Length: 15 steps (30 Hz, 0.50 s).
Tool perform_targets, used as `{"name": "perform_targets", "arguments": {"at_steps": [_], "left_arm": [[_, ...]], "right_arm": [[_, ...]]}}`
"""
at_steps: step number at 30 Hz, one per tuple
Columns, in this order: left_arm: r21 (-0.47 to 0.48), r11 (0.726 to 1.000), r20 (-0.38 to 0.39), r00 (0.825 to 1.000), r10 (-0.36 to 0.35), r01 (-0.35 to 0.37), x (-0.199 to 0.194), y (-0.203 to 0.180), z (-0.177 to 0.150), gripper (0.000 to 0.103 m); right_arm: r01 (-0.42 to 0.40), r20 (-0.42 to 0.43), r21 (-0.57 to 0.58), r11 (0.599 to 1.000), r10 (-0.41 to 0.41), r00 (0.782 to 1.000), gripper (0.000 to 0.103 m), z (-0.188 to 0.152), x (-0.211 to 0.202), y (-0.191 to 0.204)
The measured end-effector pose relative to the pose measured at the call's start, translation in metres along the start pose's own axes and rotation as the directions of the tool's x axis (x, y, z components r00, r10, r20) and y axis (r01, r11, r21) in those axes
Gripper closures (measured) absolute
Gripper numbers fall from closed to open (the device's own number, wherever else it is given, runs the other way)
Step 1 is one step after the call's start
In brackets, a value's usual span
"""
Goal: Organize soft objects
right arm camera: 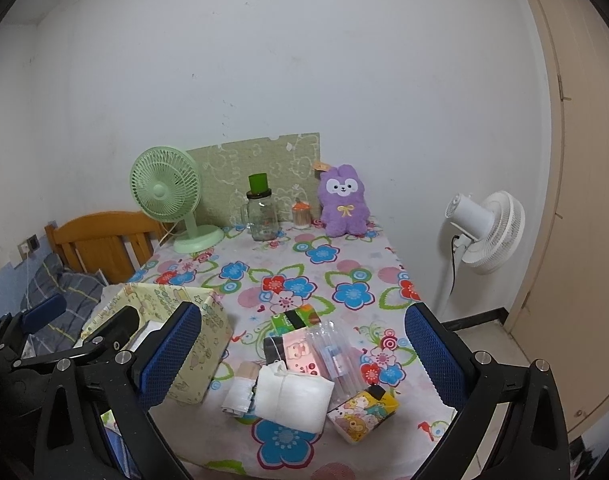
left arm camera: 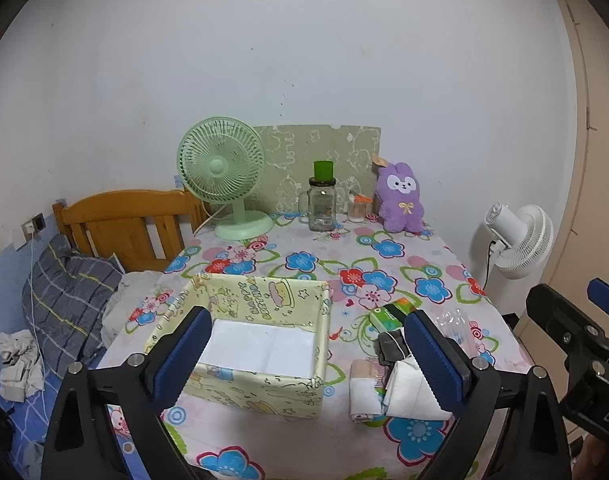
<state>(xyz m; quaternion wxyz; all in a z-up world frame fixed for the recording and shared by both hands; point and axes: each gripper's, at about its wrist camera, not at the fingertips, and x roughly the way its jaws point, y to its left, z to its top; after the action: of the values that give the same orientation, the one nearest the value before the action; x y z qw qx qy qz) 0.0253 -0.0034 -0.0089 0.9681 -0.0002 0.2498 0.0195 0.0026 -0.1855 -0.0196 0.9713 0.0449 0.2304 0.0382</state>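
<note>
A yellow cartoon-print box (left arm camera: 260, 344) stands open and empty on the flowered table; it also shows in the right wrist view (right arm camera: 200, 344). My left gripper (left arm camera: 304, 356) is open above the box's near edge. My right gripper (right arm camera: 304, 356) is open and empty above a pile of small items: a folded white cloth (right arm camera: 292, 398), a rolled white and beige cloth (right arm camera: 238, 390), a pink packet (right arm camera: 300, 354), a green tissue pack (right arm camera: 294, 318), a clear plastic packet (right arm camera: 336, 356) and a cartoon pouch (right arm camera: 364, 410). The white cloth (left arm camera: 412, 394) lies partly behind my left gripper's right finger.
At the table's back stand a green desk fan (left arm camera: 224, 184), a glass jar with a green lid (left arm camera: 321, 200), a small jar (left arm camera: 358, 208) and a purple plush toy (left arm camera: 400, 198). A white floor fan (right arm camera: 484, 232) stands right of the table. A bed with a wooden headboard (left arm camera: 124, 228) is on the left.
</note>
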Motion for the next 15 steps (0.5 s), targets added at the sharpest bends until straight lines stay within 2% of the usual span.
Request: {"name": "perform_targets", "arguments": {"at_steps": [10,15], "left_arm": [[0.027,0.999,-0.019,1.000,-0.021,0.021,0.014,-0.022,-0.009,0.008],[0.018,1.000,-0.001,1.000,-0.020,0.020,0.018,-0.028,-0.013,0.008]], "right_arm": [[-0.010,-0.022,-0.006,1.000,0.010,1.000,0.003,-0.004,0.015,-0.010],[-0.014,-0.023,0.004,1.000,0.014,1.000,0.003,-0.005,0.020,-0.015]]}}
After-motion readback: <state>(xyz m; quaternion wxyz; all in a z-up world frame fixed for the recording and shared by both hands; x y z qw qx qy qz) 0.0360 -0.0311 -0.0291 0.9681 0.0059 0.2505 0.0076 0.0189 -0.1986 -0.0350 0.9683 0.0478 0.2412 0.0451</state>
